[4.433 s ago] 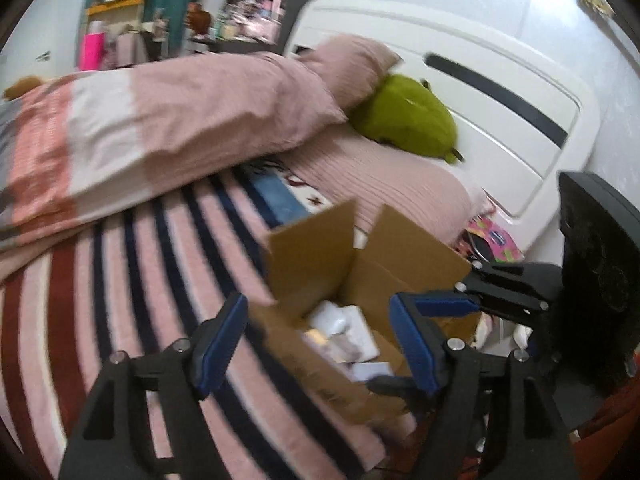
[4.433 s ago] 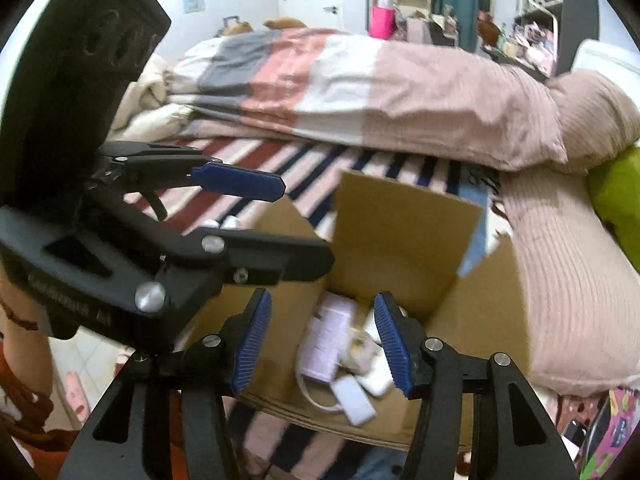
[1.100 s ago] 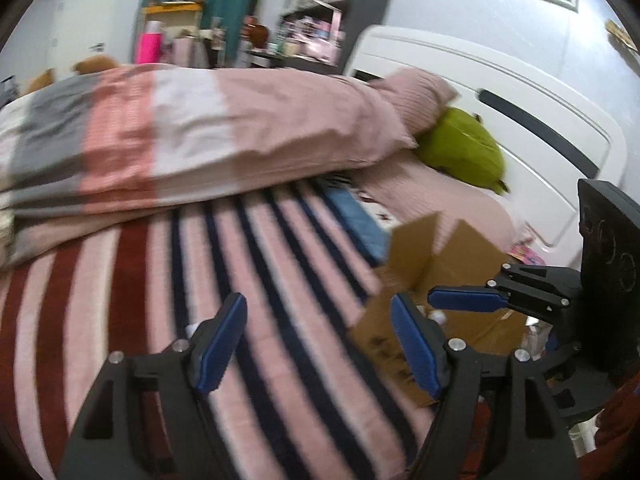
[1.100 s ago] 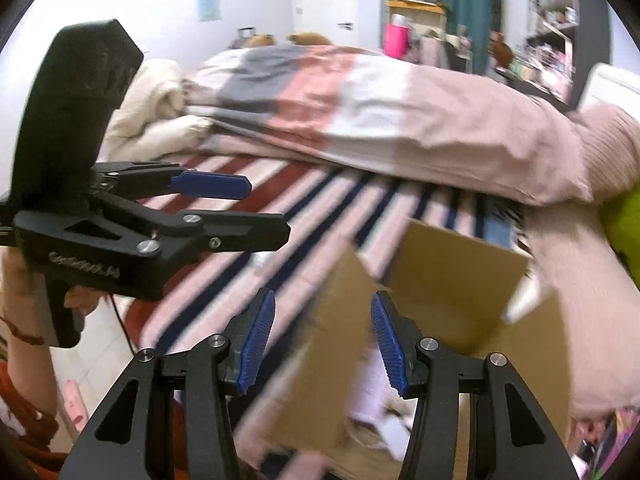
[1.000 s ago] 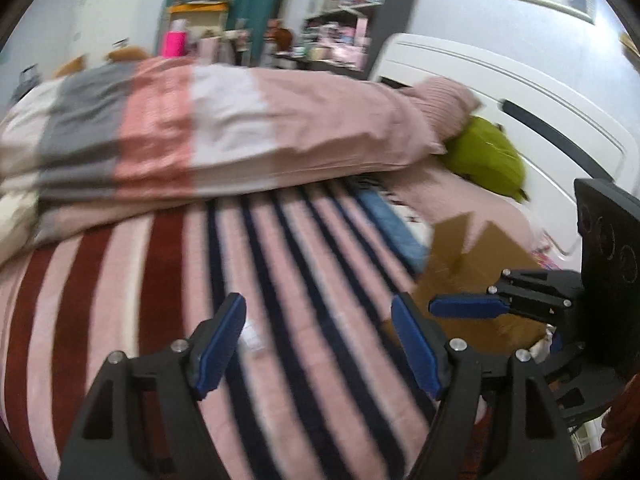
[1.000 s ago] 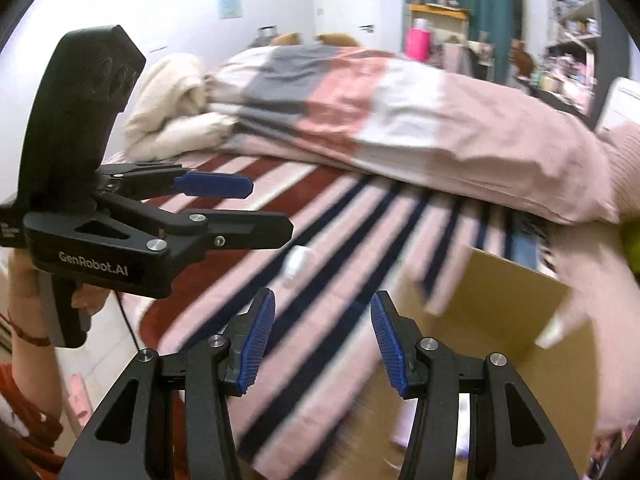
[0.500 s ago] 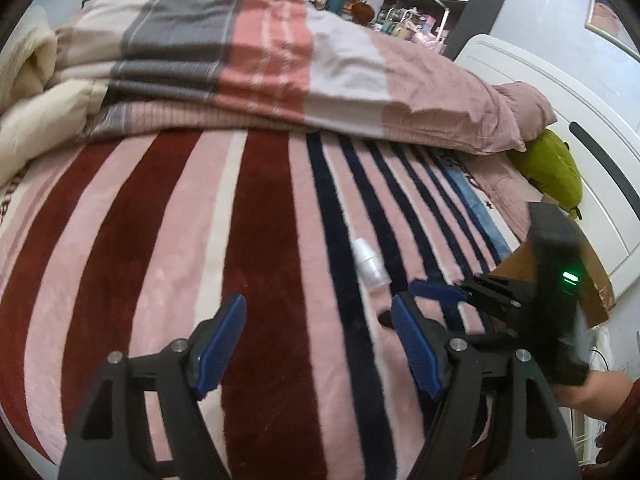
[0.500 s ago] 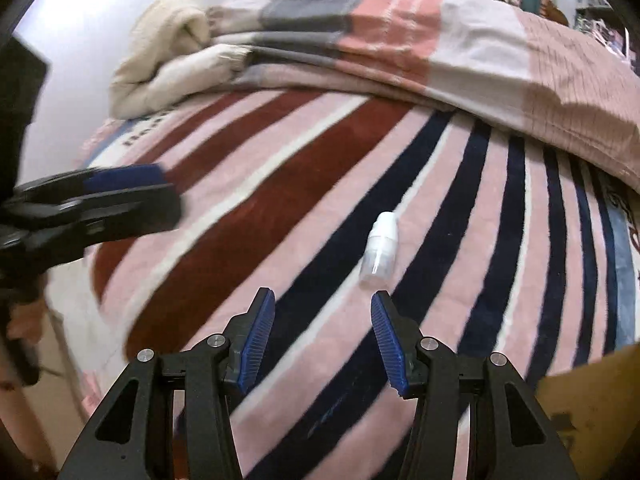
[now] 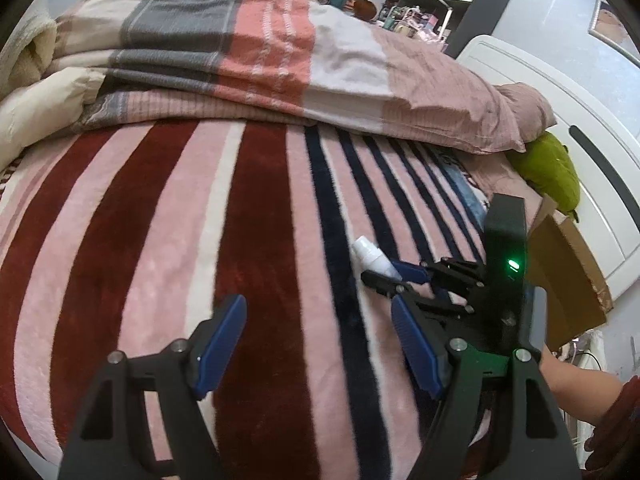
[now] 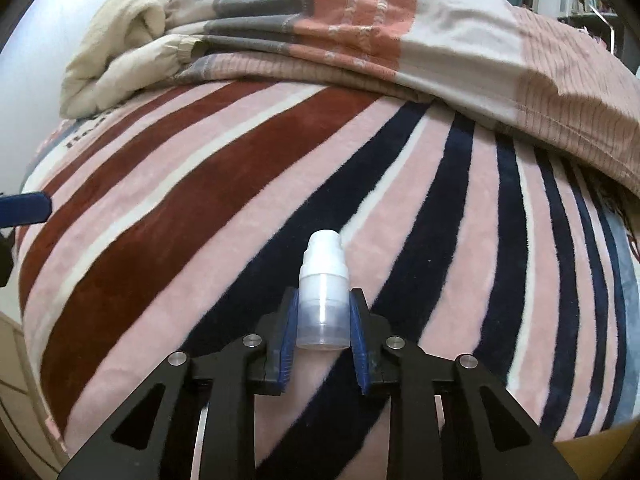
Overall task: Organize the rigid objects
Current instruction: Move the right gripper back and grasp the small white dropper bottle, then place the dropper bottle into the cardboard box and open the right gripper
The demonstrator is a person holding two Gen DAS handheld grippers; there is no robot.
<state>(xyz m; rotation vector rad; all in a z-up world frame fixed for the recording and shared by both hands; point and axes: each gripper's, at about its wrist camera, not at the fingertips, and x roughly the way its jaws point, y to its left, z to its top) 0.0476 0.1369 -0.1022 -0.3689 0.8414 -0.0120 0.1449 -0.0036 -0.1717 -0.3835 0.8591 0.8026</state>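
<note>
Your right gripper (image 10: 323, 322) has its blue pads closed against the lower, translucent half of the bottle (image 10: 323, 300), one pad on each side. The bottle lies on the striped blanket (image 10: 224, 200), white cap pointing away from you along a dark stripe. Its base edge shows between the pads; whether its underside touches the blanket or is lifted, you cannot tell from this angle.

From your left wrist view, the same bottle (image 9: 370, 258) appears only in part: the white cap and a bit of body stick out, while the rest is covered by the right gripper (image 9: 390, 278) and its black housing with a green light. Your left gripper (image 9: 316, 340) hangs over the blanket (image 9: 160, 240) with its pads spread wide and nothing between them, just beside the right one. Only the tip of one left pad reaches into the right view, at the far left edge.

The box (image 9: 568, 276) sits at the bed's right edge, mostly blocked by the right gripper's housing; one brown flap and side show, and its inside is out of sight. In the right view only a thin tan sliver at the lower right corner could be it. A folded quilt (image 9: 260, 52) lies across the far side of the bed, and a green plush (image 9: 552, 172) is half tucked behind it near the headboard.
</note>
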